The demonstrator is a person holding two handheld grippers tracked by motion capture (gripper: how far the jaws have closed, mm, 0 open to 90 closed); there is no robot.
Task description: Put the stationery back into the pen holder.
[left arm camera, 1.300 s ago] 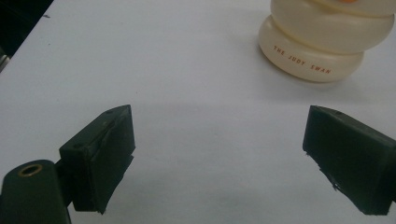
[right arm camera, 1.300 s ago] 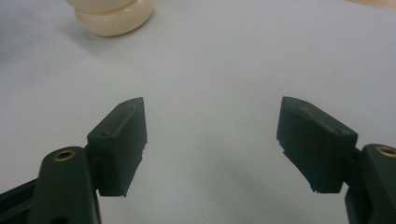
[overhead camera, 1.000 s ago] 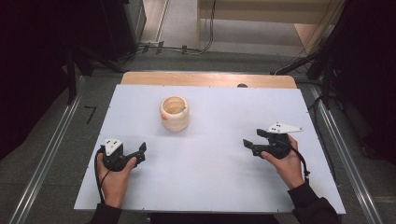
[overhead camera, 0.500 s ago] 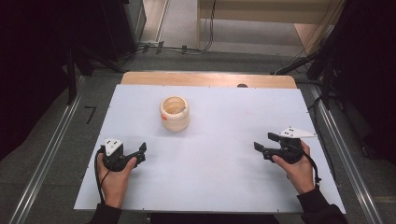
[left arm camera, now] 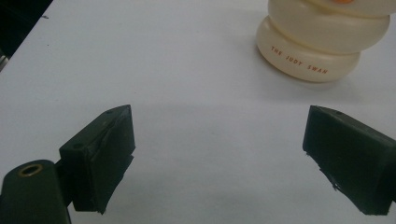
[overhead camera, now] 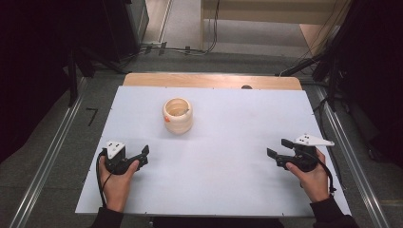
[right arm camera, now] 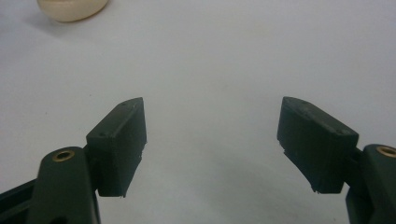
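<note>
- High view: left gripper (overhead camera: 142, 156) is held low at 7 o'clock on the white table (overhead camera: 228, 190), jaws spread, nothing between them.
- Right gripper (overhead camera: 279, 148) is held at 4 o'clock, jaws also spread and empty, tips aimed toward 9 o'clock.
- Left gripper view: both black jaws are seen wide apart over bare table; the cream jar (left arm camera: 317, 42) stands beyond them at 1 o'clock, well apart from the tips.
- Right gripper view: jaws are parted, and a sliver of the jar (right arm camera: 72, 9) is caught far off at 11 o'clock.
- Jar (overhead camera: 177, 115) is placed upright, mouth open upward, at about 11 o'clock of table centre, nearer the left gripper than the right.
- Step judged: approach not yet begun; both grippers are parked at the near edge.
- Next move judged: left gripper to be carried forward toward 1 o'clock, jaws kept wide to straddle the bulging body.
- Writing: "THE JUDY SWAN" is read in orange capitals on the lower bulge; an orange mark near the top is cut off, unreadable.
</note>
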